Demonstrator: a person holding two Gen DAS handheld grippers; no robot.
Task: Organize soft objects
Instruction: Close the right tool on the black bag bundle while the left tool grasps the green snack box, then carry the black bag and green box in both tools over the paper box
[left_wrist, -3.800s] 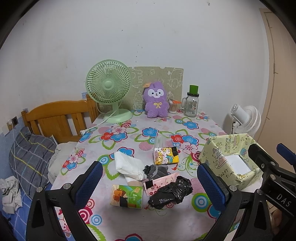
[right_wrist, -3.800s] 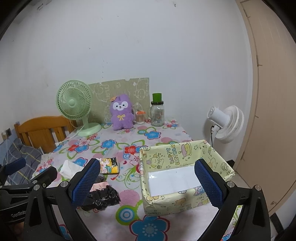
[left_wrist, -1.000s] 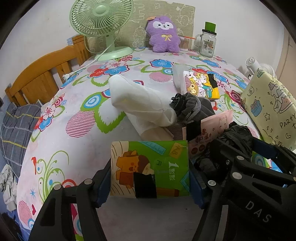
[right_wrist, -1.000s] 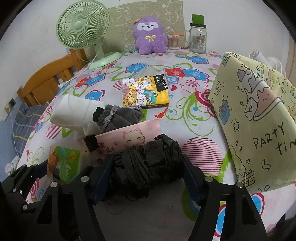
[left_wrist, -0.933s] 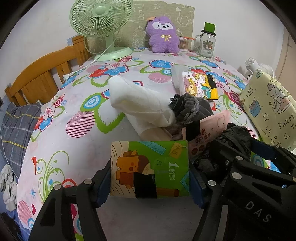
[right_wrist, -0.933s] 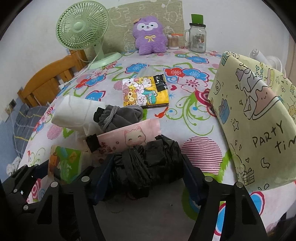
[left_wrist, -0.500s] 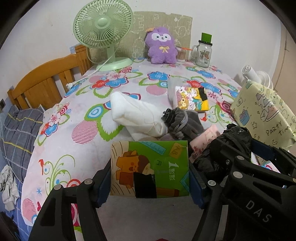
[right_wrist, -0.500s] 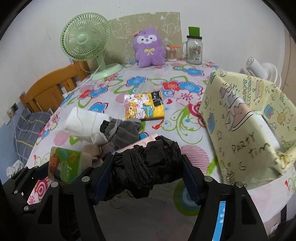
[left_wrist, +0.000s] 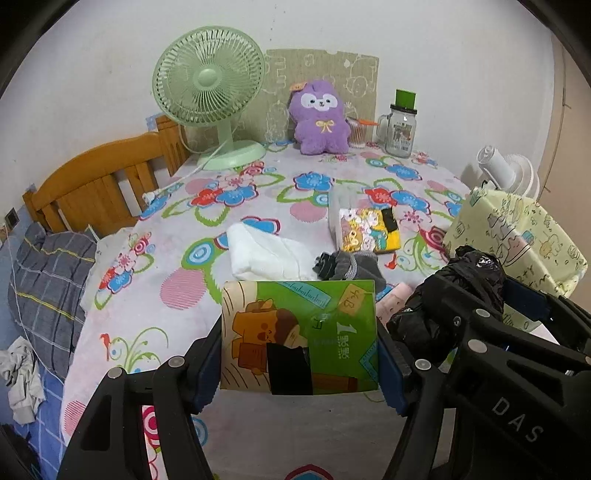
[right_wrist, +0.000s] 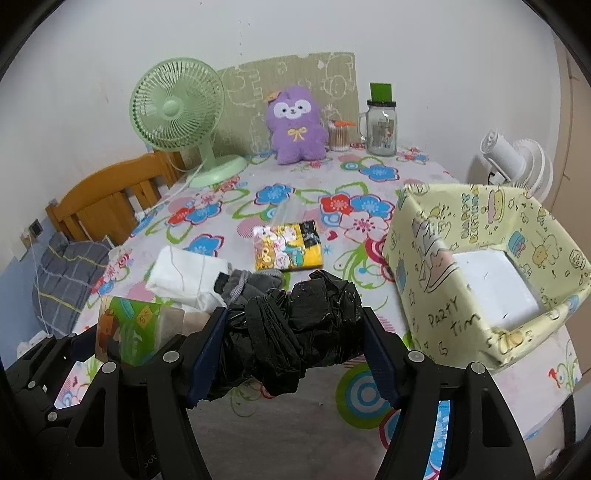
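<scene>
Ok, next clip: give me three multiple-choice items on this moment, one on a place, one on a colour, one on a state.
1. Where is the yellow patterned paper box?
A. by the green desk fan
B. at the table's right edge
C. on the bed

2. What colour is the plush toy?
A. purple
B. orange
C. white

3. What is in the right gripper?
A. nothing
B. a glass jar
C. a crumpled black plastic bag

B: it stands near the right edge.
A: its fur is purple.
C: the jaws press the bag's two ends.
</scene>
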